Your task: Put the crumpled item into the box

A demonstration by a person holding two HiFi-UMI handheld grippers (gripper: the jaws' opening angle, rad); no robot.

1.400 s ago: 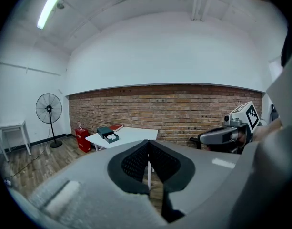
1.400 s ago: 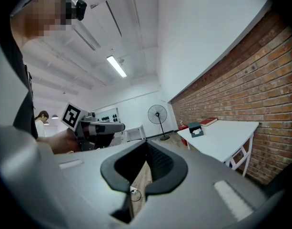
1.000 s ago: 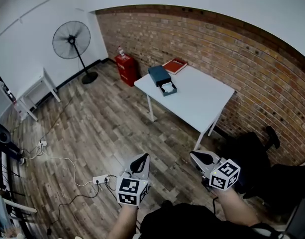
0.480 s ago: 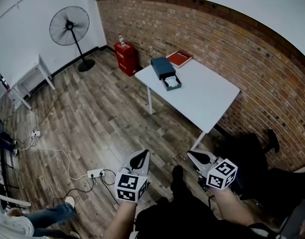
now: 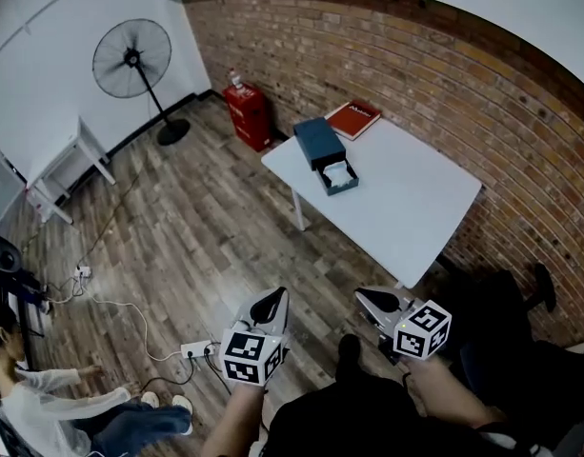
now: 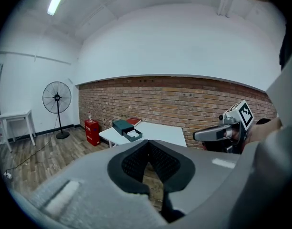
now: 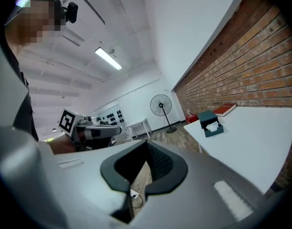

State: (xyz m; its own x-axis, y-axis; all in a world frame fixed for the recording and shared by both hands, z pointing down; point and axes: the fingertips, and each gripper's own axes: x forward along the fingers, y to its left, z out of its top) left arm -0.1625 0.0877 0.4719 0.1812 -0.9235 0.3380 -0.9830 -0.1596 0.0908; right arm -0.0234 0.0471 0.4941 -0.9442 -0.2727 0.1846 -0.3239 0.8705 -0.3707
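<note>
Open floor (image 5: 206,236) up to table (image 5: 415,212) bearing box (image 5: 322,143)

The person wears black clothing (image 5: 368,422) over the torso and legs, with the forearms uncovered. Each hand carries a pale grey tool. The left gripper (image 5: 271,301) and the right gripper (image 5: 373,299) have pointed grey jaws lined with black ribbed pads (image 6: 131,163). Each bears a white cube (image 5: 249,358) printed with black square markers.
</note>
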